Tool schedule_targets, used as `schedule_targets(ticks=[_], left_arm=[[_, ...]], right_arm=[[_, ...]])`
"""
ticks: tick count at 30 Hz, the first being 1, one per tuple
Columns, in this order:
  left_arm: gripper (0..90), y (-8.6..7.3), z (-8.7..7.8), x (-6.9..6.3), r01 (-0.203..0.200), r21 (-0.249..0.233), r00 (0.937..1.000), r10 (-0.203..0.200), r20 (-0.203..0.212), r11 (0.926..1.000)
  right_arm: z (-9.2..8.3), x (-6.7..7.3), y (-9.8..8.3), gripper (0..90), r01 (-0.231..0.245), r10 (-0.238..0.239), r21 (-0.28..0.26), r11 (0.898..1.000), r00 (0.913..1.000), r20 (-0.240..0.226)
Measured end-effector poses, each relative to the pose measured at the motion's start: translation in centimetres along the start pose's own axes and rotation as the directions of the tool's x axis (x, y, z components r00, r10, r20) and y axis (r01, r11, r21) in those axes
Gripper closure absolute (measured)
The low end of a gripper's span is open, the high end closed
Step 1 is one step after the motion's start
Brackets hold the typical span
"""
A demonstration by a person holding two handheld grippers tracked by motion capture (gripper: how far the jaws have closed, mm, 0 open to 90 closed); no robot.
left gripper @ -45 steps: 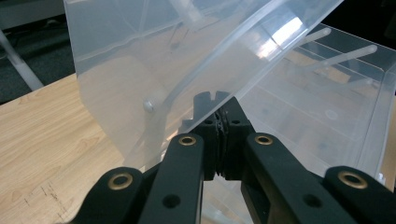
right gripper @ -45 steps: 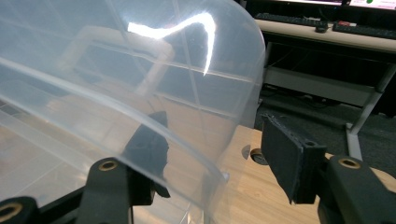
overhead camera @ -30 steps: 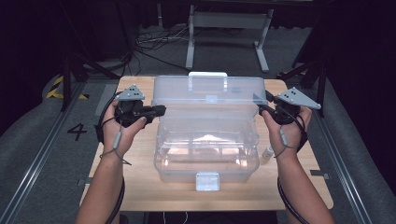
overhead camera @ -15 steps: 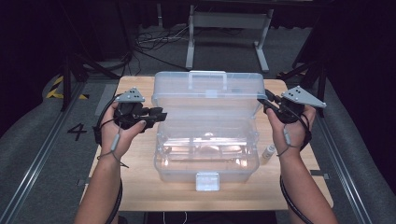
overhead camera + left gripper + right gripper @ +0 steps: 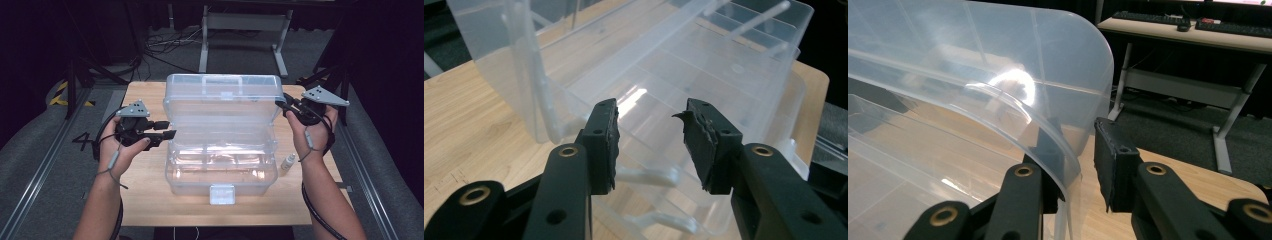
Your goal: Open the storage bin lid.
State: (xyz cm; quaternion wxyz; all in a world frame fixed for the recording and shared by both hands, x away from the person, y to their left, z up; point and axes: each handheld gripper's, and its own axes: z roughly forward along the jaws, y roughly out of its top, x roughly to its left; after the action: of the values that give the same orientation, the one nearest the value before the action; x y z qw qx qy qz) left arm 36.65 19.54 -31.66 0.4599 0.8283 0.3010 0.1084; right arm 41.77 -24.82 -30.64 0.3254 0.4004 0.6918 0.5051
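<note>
A clear plastic storage box [image 5: 222, 167] sits in the middle of the wooden bench [image 5: 150, 200], its front latch toward the near edge and its lid [image 5: 222, 97] swung up and standing near upright toward the far edge. The person's left forearm comes in from the near-left corner, the wrist roughly level, and the left hand-held gripper [image 5: 169, 131] points sideways toward the box's left wall, just beside the lower left edge of the lid. In the left gripper view the left hand-held gripper [image 5: 650, 137] has its jaws standing about half apart with a bare gap between them; they have just been opening, nothing is between the pads, and the open lid and the box's divided inside lie just beyond them. The right forearm rises from the near-right corner with the hand lifted and bent inward, so the right hand-held gripper [image 5: 283, 104] meets the lid's right edge near its top corner. In the right gripper view the right hand-held gripper [image 5: 1075, 165] has the curved rim of the lid [image 5: 998, 100] running between its jaws: the left jaw lies against the rim from inside, while the right pad stands a little off it. A small white bottle [image 5: 287, 162] stands on the bench just right of the box
</note>
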Motion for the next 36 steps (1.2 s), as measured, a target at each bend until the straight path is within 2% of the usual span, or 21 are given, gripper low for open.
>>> schedule_targets(ticks=[3,6,8,13,15,18,21,23,24,25,26,27,28,36], left_arm=[[58.0,-0.1,-0.1,-0.4,-0.018,0.014,0.9998,0.017,0.014,0.9997],[58.1,0.0,0.0,-1.2,-0.041,0.017,0.9977,0.040,0.055,0.9990],[58.2,0.2,0.1,-1.8,-0.065,0.023,0.9958,0.063,0.067,0.9976],[59.3,0.0,0.4,-3.0,-0.110,0.038,0.9881,0.105,0.112,0.9932],[59.8,-0.3,0.6,-3.4,-0.117,0.047,0.9851,0.110,0.133,0.9921],[58.5,-0.6,0.9,-3.6,-0.129,0.039,0.9844,0.123,0.126,0.9909],[58.5,-0.8,0.9,-3.4,-0.117,0.024,0.9845,0.113,0.134,0.9928],[59.0,-0.8,0.8,-3.3,-0.119,0.017,0.9838,0.115,0.137,0.9928],[59.9,-0.7,0.2,-3.4,-0.119,-0.011,0.9839,0.119,0.133,0.9929],[60.5,-0.7,0.2,-3.4,-0.119,-0.011,0.9839,0.119,0.133,0.9929],[61.7,-0.5,-0.5,-3.6,-0.118,-0.039,0.9810,0.122,0.151,0.9923],[61.6,-0.5,-0.5,-3.6,-0.118,-0.039,0.9810,0.122,0.151,0.9923],[61.6,-0.5,-0.7,-3.8,-0.120,-0.045,0.9771,0.125,0.172,0.9918],[62.9,-0.8,1.2,-5.4,-0.191,0.029,0.9503,0.178,0.256,0.9812]], right_arm=[[0.1,-0.1,0.1,73.8,-0.002,0.002,0.007,1.000,1.0000,-0.005],[0.4,-0.3,0.4,73.9,-0.009,0.009,0.020,1.000,0.9999,-0.008],[0.5,-0.4,0.5,73.9,-0.015,0.015,0.027,1.000,0.9998,-0.010],[1.0,-0.7,0.8,73.9,-0.028,0.028,0.040,0.999,0.9995,-0.015],[1.2,-0.9,0.9,73.9,-0.036,0.037,0.045,0.998,0.9992,-0.018],[1.4,-1.0,1.0,74.0,-0.042,0.043,0.048,0.998,0.9989,-0.019],[1.6,-1.1,1.1,74.0,-0.048,0.049,0.052,0.998,0.9985,-0.023],[1.7,-1.2,1.2,73.9,-0.053,0.054,0.056,0.997,0.9982,-0.026],[1.8,-1.3,1.2,73.9,-0.054,0.056,0.058,0.997,0.9981,-0.028],[1.8,-1.3,1.2,73.9,-0.054,0.056,0.058,0.997,0.9981,-0.028],[1.9,-1.4,1.3,73.8,-0.055,0.057,0.061,0.997,0.9980,-0.029],[1.9,-1.4,1.3,73.8,-0.055,0.057,0.061,0.997,0.9980,-0.029],[2.0,-1.4,1.3,73.8,-0.053,0.054,0.062,0.997,0.9981,-0.029],[2.4,-1.6,1.6,73.8,-0.060,0.062,0.076,0.995,0.9975,-0.033]])
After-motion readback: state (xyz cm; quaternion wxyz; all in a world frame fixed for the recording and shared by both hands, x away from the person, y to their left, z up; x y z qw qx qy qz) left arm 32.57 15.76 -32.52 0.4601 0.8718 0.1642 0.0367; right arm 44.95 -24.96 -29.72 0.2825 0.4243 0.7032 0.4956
